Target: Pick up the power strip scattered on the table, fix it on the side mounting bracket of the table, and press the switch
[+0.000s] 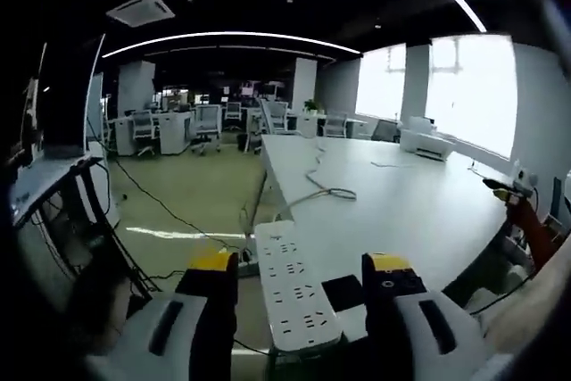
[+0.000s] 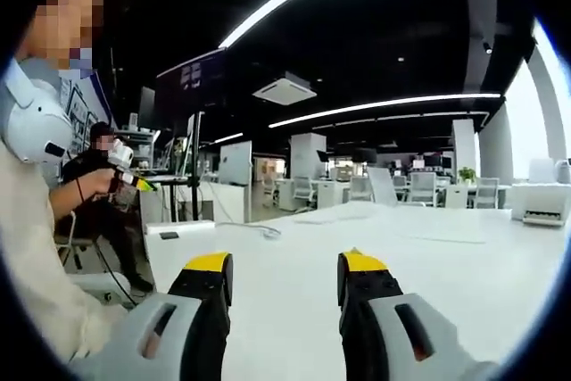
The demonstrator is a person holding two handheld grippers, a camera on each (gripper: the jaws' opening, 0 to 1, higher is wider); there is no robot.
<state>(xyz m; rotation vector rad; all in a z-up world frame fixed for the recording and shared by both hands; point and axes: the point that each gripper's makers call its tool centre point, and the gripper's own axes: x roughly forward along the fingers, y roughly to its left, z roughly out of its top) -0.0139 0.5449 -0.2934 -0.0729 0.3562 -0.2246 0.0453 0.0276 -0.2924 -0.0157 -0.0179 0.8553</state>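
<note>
A white power strip (image 1: 290, 292) with several sockets lies lengthwise along the near left edge of the white table (image 1: 410, 211). Its grey cable (image 1: 328, 192) loops away across the tabletop. My left gripper (image 1: 302, 267) is open, one yellow-tipped jaw on each side of the strip with a gap on both sides. A small black square part (image 1: 342, 292) sits against the strip's right side. I cannot tell what holds the strip from below. In the right gripper view my right gripper (image 2: 285, 267) is open over the bare table (image 2: 428, 265), nothing between its jaws.
To the left of the table the floor (image 1: 192, 198) carries black cables. A white printer (image 1: 426, 142) stands at the table's far right. A seated person (image 2: 94, 180) at the left holds another gripper tool. Desks and chairs (image 1: 207, 122) fill the back.
</note>
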